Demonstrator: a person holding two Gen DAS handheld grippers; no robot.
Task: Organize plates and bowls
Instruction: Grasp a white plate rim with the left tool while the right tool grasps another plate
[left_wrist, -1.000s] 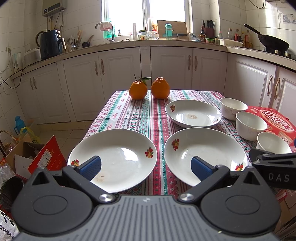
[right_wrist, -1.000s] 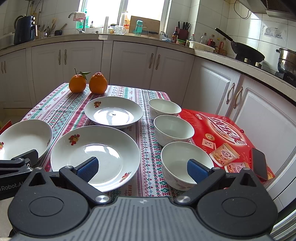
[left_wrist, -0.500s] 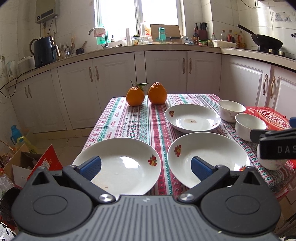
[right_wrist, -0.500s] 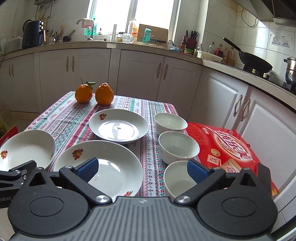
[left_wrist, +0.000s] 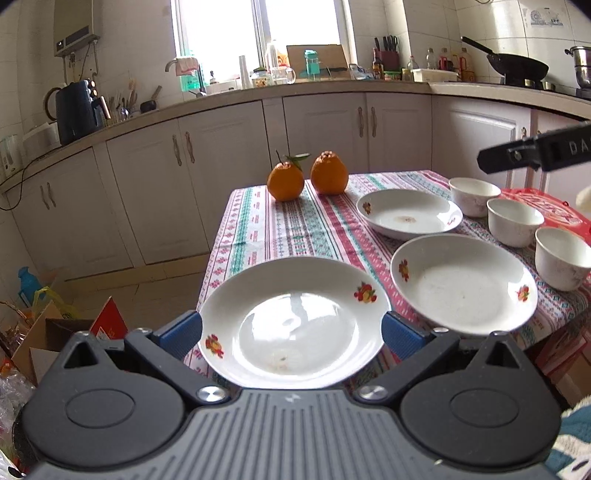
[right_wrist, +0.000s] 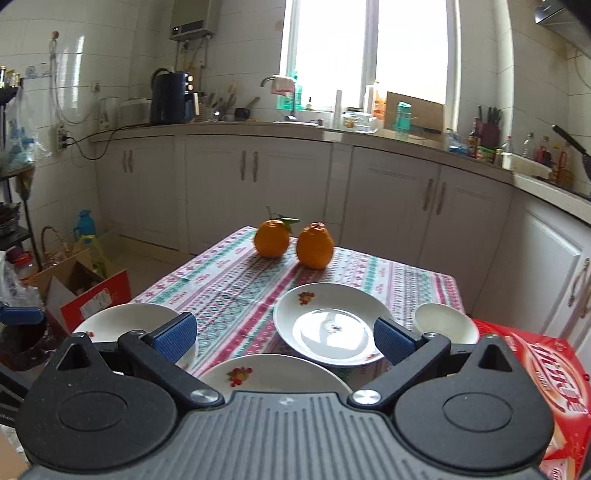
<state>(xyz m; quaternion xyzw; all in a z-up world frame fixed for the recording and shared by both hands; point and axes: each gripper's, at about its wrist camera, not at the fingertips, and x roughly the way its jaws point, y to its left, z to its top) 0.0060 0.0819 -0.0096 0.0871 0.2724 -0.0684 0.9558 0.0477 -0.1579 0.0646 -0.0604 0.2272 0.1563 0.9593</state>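
The left tongs (left_wrist: 291, 330) have drawn back and risen over the last second, so the near left plate (left_wrist: 293, 321) now sits framed between their wide-open blue pads (left_wrist: 181, 332), which hold nothing; whether the pads touch the plate's rim cannot be told. The right tongs (right_wrist: 282, 334) have lifted much more: a second ago they looked down on the near bowl, and now they look out toward the two oranges (right_wrist: 293, 242) with the far plate (right_wrist: 328, 325) between their equally wide-open, empty pads. All the dishes lie separate on the striped tablecloth (left_wrist: 295, 221): a second plate (left_wrist: 463, 282) just right of the near one, the far plate behind it, and three bowls (left_wrist: 515, 221) in a row along the right side beside the red box (right_wrist: 535, 365). Nothing is stacked yet, so the task looks barely begun, and the pull-back reads as lining up for a first grasp, probably on the near left plate.
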